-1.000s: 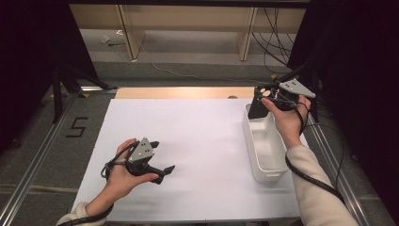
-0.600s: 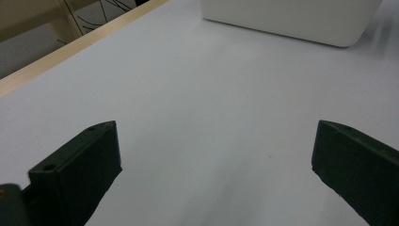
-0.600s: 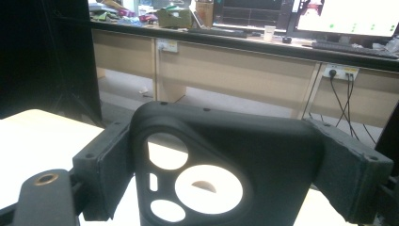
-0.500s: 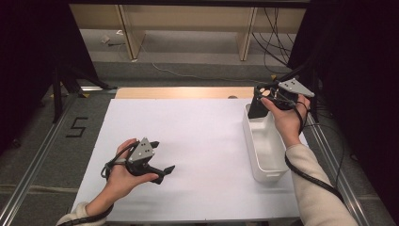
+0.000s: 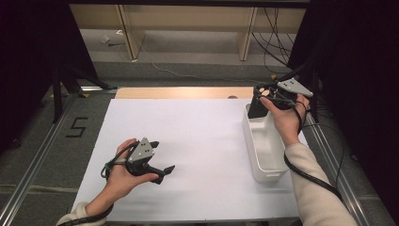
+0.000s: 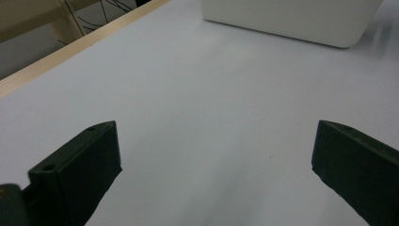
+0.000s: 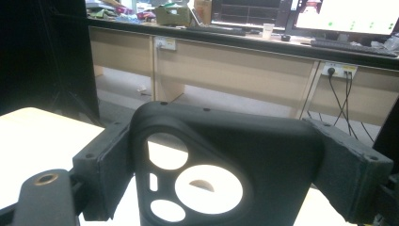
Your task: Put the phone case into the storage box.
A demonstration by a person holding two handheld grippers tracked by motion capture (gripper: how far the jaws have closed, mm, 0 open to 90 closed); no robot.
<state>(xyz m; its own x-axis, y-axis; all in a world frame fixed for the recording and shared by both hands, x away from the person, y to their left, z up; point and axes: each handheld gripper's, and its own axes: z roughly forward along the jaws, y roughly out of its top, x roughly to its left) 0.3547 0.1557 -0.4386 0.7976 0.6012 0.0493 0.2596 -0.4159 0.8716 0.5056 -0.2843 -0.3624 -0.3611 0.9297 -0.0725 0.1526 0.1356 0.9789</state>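
Two handheld grippers at a white-topped table, seen from above. Lower left of the high view: your left gripper (image 5: 157,157) rests low over the bare white tabletop (image 5: 197,136), jaws spread wide w/ nothing between them; the left gripper view confirms it, both black jaws far apart at the bottom corners, blank surface between, and the white bin's outer wall (image 6: 291,21) across the top of the frame.

Right side of the high view: your right gripper (image 5: 258,104) is raised at the far end of the white plastic bin (image 5: 268,176), clamped on a black phone case (image 5: 256,107) that hangs w/ its lower end at the bin's rim. In the right gripper view the phone case (image 7: 226,165) stands mid-frame btwn the two jaws, camera cutouts facing the lens, pads pressed on its left and right edges.

The step in hand looks like setting the case into the bin. To do it well: keep the grip firm, bring the case over the bin's open middle, not the rim, lower it till it's near the floor, then open the jaws. Case is soft-looking, so it may cling to a pad; lift away straight up. Keep the left gripper parked clear of the bin.
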